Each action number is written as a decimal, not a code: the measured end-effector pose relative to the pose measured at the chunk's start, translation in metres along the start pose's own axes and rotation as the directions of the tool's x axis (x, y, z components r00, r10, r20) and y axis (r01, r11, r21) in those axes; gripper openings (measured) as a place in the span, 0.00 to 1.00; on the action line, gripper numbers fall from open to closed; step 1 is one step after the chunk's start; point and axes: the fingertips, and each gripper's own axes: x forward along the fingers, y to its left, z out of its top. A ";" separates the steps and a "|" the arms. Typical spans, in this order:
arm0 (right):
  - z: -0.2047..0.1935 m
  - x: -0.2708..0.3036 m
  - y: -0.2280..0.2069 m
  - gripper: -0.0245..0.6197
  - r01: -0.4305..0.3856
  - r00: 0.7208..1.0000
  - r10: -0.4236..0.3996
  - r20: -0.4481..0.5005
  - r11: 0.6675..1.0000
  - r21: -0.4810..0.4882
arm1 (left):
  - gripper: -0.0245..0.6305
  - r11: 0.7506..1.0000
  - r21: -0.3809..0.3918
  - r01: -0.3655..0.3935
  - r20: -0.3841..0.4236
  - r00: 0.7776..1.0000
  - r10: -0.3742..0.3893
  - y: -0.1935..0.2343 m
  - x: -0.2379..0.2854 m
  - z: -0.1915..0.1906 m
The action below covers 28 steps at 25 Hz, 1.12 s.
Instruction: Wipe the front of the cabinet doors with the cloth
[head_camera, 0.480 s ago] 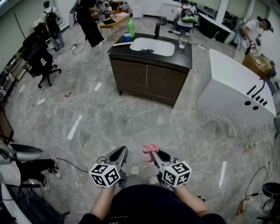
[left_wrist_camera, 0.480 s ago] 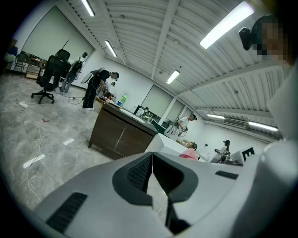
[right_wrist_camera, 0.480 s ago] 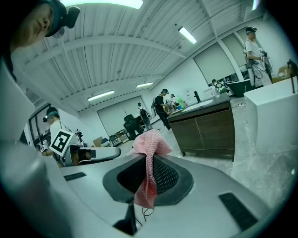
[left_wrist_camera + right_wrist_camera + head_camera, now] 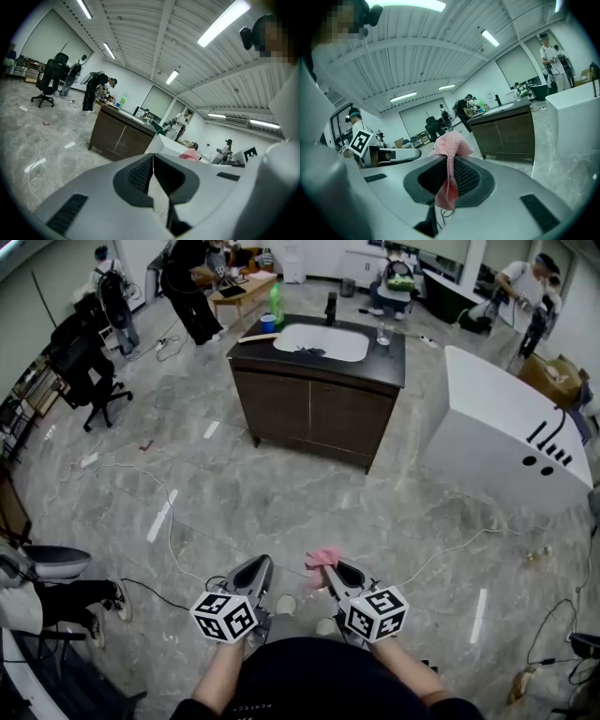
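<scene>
pink mesh-knit cloth: open weave, rough, matt.
right hand-held gripper: smooth matt grey plastic shell; black pads finely ribbed.
dark brown cabinet doors: wood-look panels, flat, dull satin.
black worktop: smooth, slight sheen.
white sink basin: smooth, glossy.
grey veined stone-look floor: polished, reflecting light in pale streaks.

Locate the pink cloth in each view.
Head view: pink cloth at bottom centre, in the right gripper.
Left gripper view: small pink patch right of centre, beyond the jaws.
Right gripper view: centre, clamped between the jaws.
Shared landmark: dark cabinet.
</scene>
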 end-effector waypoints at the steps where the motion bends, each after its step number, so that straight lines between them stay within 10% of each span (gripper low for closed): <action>1: 0.001 -0.001 0.001 0.12 -0.005 1.000 0.005 0.006 1.000 -0.003 | 0.05 1.000 0.005 -0.003 0.002 1.000 0.003 -0.002 -0.001 0.000; 15: 0.010 0.046 -0.005 0.12 0.041 0.999 -0.041 -0.005 0.999 0.014 | 0.05 1.000 -0.014 0.009 0.021 1.000 -0.009 0.039 0.009 0.029; 28: 0.032 0.216 0.047 0.12 0.024 0.998 -0.024 -0.050 1.000 0.000 | 0.05 0.993 -0.114 0.041 0.031 0.999 -0.038 0.180 -0.003 0.111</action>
